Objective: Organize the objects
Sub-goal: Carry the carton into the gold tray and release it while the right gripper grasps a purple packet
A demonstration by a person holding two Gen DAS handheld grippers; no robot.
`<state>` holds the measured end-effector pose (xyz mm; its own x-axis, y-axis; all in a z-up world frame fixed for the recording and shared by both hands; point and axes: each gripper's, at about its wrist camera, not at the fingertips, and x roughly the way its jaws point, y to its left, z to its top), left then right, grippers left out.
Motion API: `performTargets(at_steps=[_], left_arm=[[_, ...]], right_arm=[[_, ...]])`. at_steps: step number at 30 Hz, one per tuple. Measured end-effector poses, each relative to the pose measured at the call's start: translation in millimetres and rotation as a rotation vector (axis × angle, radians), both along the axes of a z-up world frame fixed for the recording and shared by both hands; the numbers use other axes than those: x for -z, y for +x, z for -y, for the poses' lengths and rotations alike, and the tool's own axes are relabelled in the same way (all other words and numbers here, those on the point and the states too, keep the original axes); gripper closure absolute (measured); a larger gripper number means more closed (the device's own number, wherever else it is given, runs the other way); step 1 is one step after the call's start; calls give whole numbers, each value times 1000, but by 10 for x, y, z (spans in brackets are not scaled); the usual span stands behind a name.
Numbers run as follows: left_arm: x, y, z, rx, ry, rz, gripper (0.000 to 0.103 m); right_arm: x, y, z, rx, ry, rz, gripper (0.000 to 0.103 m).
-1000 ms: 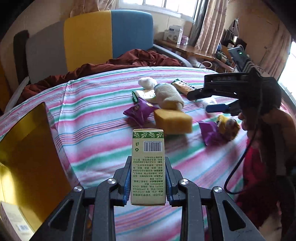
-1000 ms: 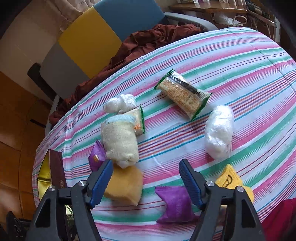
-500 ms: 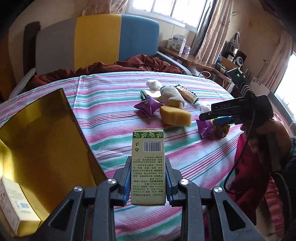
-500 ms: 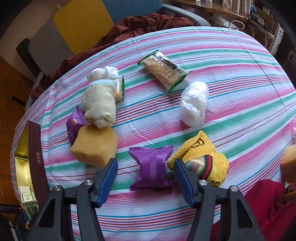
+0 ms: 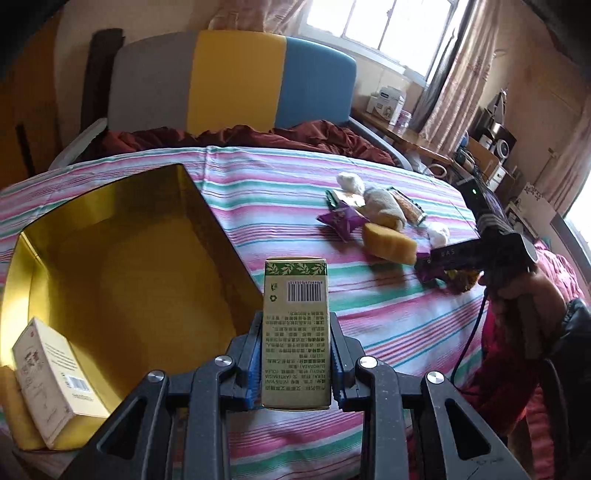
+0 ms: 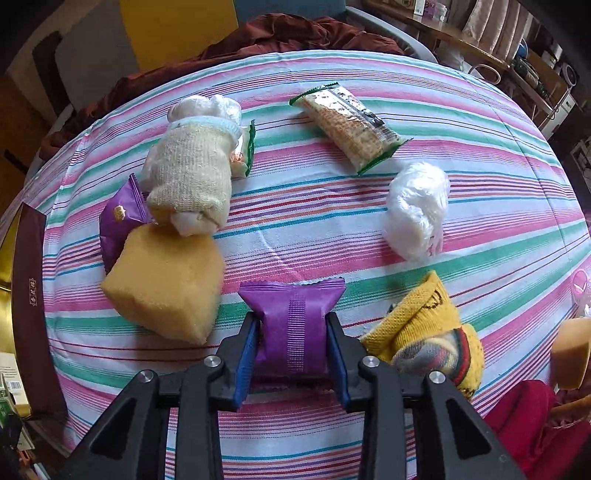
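On striped bedding: right gripper (image 6: pixel 291 341) clamped across middle of purple snack packet (image 6: pixel 292 325), between yellow sponge (image 6: pixel 162 284) and yellow knitted sock (image 6: pixel 424 332). Probably light, crinkly, slippery; mid-body pinch suits. Crowded both sides, clearest way straight up. Left gripper (image 5: pixel 295 354) squeezing upright green carton (image 5: pixel 295 332), likely stiff and light, just beside gold box (image 5: pixel 110 258). Plenty of bare floor inside box beyond white carton (image 5: pixel 48 384) in near corner.

Daylight from the window (image 5: pixel 373 33), blown out white, lights both views evenly bright with soft shadows, gold box (image 5: pixel 110 258) glaring warm inside, fisheye bending the striped cloth (image 6: pixel 314 221) and darkening corners, slight motion blur on the sponge (image 6: pixel 162 284).
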<state>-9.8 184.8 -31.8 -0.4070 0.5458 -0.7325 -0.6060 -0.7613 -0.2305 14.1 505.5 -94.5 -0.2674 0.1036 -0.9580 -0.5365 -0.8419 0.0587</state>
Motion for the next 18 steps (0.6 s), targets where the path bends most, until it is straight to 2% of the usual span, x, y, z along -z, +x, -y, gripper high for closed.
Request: performTargets(at_steps=[8, 13, 18], left_arm=[[-179, -360, 689, -190, 8, -32, 73], [-272, -723, 1190, -316, -44, -77, 73], [-144, -1104, 1587, -414, -120, -72, 73]], right_arm=[[6, -19, -9, -11, 21, 1, 69], [3, -27, -18, -19, 31, 2, 69], [14, -12, -25, -20, 31, 1, 69]])
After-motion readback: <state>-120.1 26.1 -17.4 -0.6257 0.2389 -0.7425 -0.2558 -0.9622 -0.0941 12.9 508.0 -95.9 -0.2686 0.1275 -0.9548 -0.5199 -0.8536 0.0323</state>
